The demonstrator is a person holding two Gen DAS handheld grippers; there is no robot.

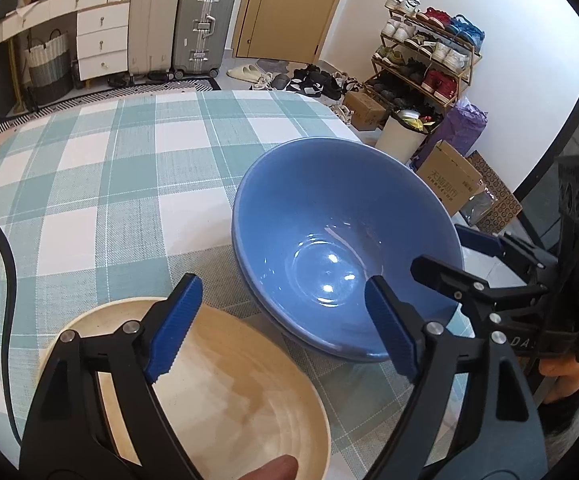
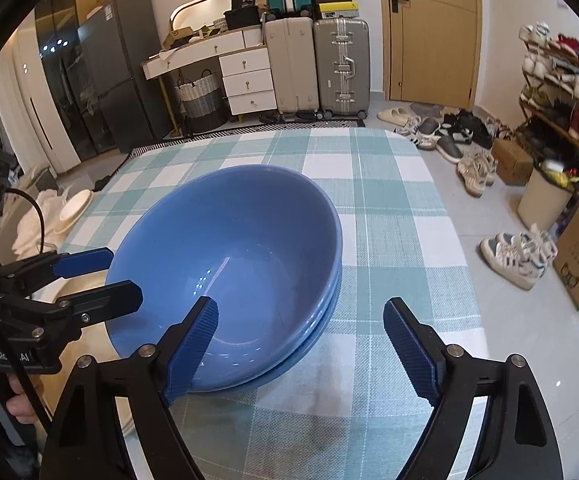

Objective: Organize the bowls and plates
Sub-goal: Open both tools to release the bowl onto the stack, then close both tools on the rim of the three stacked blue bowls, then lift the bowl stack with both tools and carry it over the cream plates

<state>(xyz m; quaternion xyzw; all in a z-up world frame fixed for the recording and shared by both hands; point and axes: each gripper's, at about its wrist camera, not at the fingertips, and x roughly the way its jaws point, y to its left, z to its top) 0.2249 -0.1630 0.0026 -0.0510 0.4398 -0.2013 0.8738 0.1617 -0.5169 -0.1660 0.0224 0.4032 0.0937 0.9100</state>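
Stacked blue bowls (image 1: 341,240) stand on the checked tablecloth (image 1: 109,184); in the right wrist view the blue bowls (image 2: 229,264) show nested rims. A cream plate (image 1: 217,392) lies near the front, left of the bowls. My left gripper (image 1: 285,328) is open, its left finger over the cream plate and its right finger over the bowls' near rim. My right gripper (image 2: 301,344) is open and empty, its left finger over the bowls' near rim and its right finger over the cloth. Each gripper shows in the other's view, beside the bowls.
The checked table (image 2: 385,216) drops off at its right edge to a tiled floor with shoes (image 2: 517,252), a white bin (image 2: 545,196) and cardboard boxes (image 1: 449,180). A shoe rack (image 1: 425,52), suitcases (image 1: 201,20) and a door (image 2: 429,32) stand behind.
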